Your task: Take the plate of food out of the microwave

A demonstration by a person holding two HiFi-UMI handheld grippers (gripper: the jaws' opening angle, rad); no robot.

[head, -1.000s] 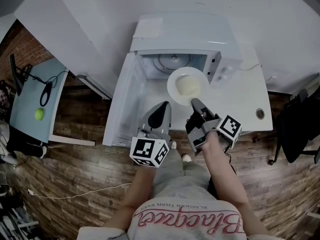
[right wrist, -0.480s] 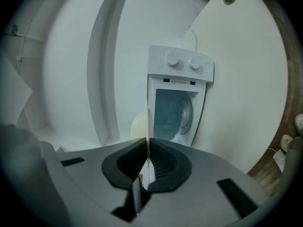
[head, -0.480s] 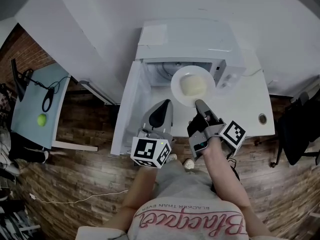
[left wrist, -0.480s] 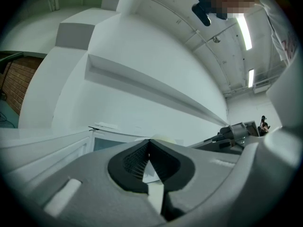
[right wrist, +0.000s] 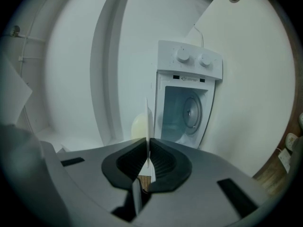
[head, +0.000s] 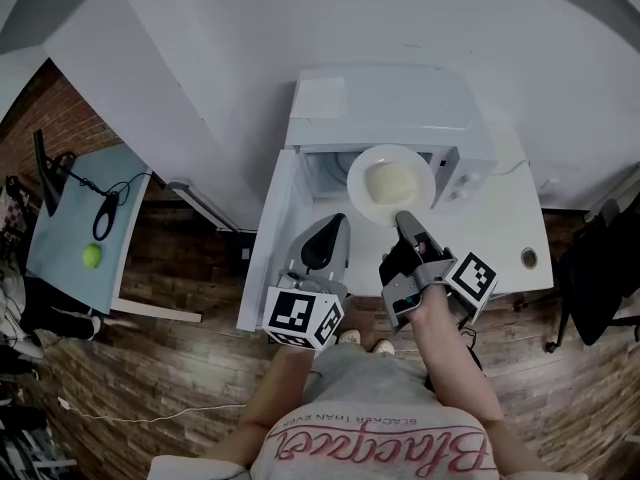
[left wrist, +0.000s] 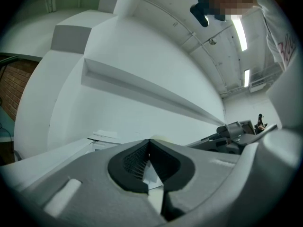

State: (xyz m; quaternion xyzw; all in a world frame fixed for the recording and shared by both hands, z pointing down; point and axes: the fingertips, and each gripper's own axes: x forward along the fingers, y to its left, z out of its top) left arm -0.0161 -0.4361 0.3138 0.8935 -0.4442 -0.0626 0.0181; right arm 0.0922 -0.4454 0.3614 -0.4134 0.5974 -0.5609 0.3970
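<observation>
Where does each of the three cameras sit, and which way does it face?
Head view: on the person's head, facing steeply down at the open microwave, the plate, the left gripper, the right gripper and the person's arms.
Left gripper view: on the left gripper, facing along its shut jaws at a white wall; the right gripper shows at the right.
Right gripper view: on the right gripper, facing along jaws shut on the plate's rim, toward the microwave's cavity.
Shared: the head view and the right gripper view both show the plate and the microwave.

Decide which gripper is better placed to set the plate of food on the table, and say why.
Right. The right gripper is shut on the plate, which hangs in front of the microwave. The left gripper is shut on nothing beside it.
</observation>
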